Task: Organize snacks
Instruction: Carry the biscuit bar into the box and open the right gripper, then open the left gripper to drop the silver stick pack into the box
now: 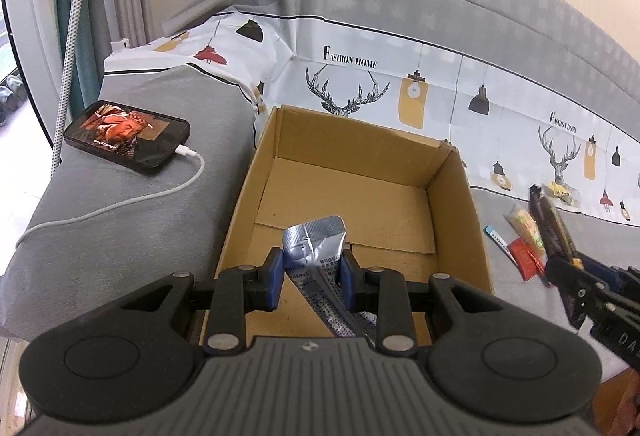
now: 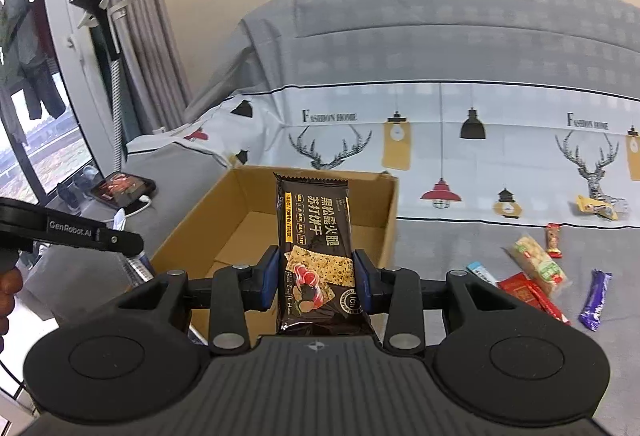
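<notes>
An open cardboard box [image 1: 452, 204] stands on the grey sofa seat; it also shows in the right wrist view [image 2: 390, 212]. My left gripper [image 1: 312, 272] is shut on a silver foil snack packet [image 1: 314, 236] and holds it over the box's near part. My right gripper [image 2: 316, 276] is shut on a dark brown cracker packet [image 2: 314, 236], upright, just in front of the box. In the left wrist view the right gripper [image 1: 560, 264] shows at the far right with that packet [image 1: 550, 224].
Loose snacks lie on the seat right of the box: a red packet [image 2: 532, 294], a clear cracker pack [image 2: 538, 264], a purple bar [image 2: 596, 300], a small red bar [image 2: 554, 240], a yellow packet [image 2: 596, 208]. A phone [image 1: 126, 134] on a white cable lies on the left armrest.
</notes>
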Demonstrator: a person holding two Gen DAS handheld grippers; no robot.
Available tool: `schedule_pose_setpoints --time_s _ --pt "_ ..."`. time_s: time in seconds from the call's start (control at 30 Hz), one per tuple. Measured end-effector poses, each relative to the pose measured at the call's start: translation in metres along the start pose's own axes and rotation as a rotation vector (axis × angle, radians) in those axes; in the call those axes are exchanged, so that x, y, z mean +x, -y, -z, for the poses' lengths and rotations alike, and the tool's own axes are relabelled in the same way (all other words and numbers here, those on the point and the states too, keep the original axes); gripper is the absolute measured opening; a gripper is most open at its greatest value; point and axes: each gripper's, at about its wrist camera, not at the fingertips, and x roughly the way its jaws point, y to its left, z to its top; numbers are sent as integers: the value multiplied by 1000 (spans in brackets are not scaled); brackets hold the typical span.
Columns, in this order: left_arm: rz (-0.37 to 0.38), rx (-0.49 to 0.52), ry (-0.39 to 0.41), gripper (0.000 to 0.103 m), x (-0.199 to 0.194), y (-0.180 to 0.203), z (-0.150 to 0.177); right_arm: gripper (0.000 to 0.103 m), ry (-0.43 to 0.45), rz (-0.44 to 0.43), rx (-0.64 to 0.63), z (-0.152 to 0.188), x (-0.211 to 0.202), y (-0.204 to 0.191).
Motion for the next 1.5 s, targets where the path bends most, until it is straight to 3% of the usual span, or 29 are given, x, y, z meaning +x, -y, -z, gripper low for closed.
schedule_pose_setpoints --time_s 0.83,1.27,1.43,1.47,1.5 --pt "-42 32 -102 32 75 -1 -11 40 -163 -68 -44 16 94 -18" --pt "-62 49 -155 32 111 2 -14 40 -188 -73 -29 15 127 -11" --pt "-95 74 -129 34 117 2 -14 41 -187 -73 7 12 136 -7" --pt "-92 71 -125 37 118 1 -14 42 -181 -76 7 11 137 -7" --pt "-89 63 -118 55 118 -1 -15 43 -172 -81 6 10 137 -7"
